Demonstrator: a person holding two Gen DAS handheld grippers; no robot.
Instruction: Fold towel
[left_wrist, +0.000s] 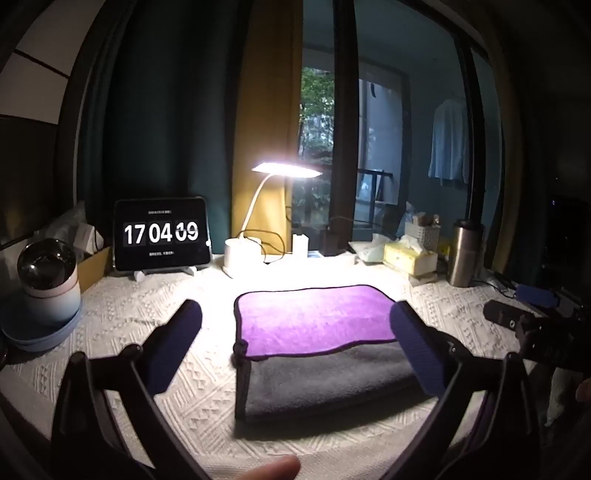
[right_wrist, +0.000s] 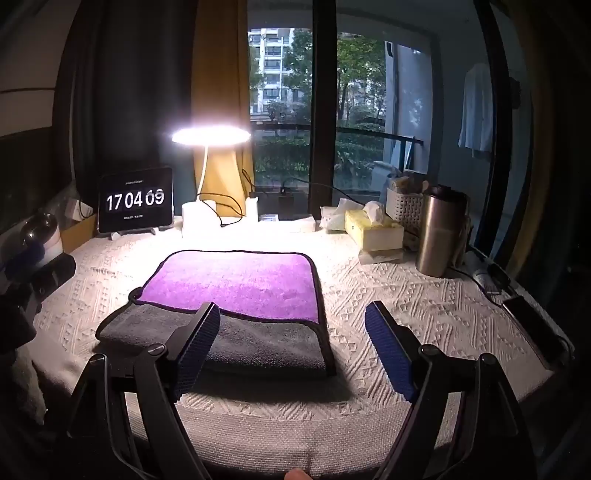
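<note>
The towel (left_wrist: 314, 317) lies folded on the white patterned tablecloth (left_wrist: 147, 317), purple face on top over a grey layer that sticks out at the near edge. It also shows in the right wrist view (right_wrist: 236, 280). My left gripper (left_wrist: 295, 314) is open and empty, held above the near side of the towel, fingers spread to either side. My right gripper (right_wrist: 291, 314) is open and empty, near the towel's near right corner; its left finger (right_wrist: 195, 347) overlaps the grey layer in view. The right gripper also shows at the right edge of the left wrist view (left_wrist: 535, 325).
At the back stand a tablet clock (left_wrist: 160, 232), a lit desk lamp (left_wrist: 284, 170), a tissue box (left_wrist: 410, 258) and a steel flask (left_wrist: 463, 253). A round device (left_wrist: 44, 284) sits at the left. A phone (right_wrist: 532, 328) lies at the right edge.
</note>
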